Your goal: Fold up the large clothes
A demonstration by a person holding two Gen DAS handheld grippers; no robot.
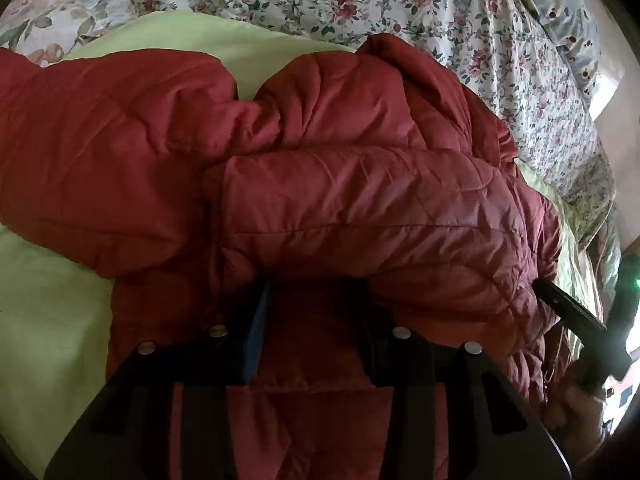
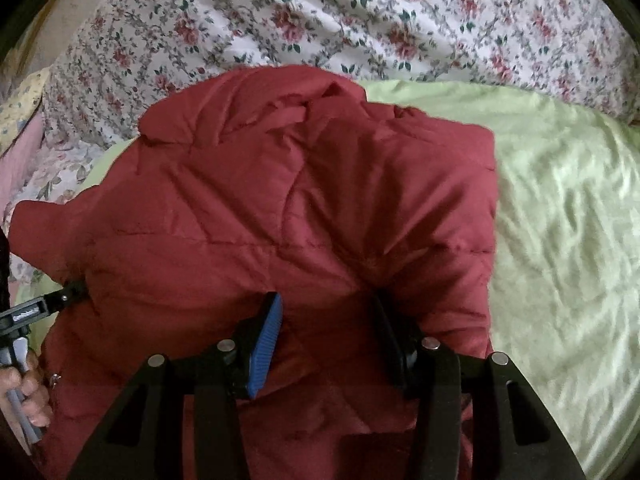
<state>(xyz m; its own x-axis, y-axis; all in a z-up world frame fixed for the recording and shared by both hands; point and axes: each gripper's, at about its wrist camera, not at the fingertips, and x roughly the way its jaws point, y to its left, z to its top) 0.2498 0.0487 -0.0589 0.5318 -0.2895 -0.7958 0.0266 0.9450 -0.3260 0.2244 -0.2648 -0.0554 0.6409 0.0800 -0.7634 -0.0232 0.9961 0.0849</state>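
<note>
While the red padded jacket [image 2: 288,216] is lying bunched on the green sheet [image 2: 560,240], your right gripper [image 2: 328,320] is clamping a jacket fold. Your left gripper [image 1: 316,304] is sitting against the jacket; I cannot tell whether it is gripping.

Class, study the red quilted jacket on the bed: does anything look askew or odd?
The red jacket lies bunched rather than flat on the green sheet; in the left wrist view, one puffy fold humps over the rest. Nothing looks torn or spilled.

Pale green sheet [image 2: 560,220] w/ floral-print bedding [image 2: 320,12] behind it, both rumpled.
</note>
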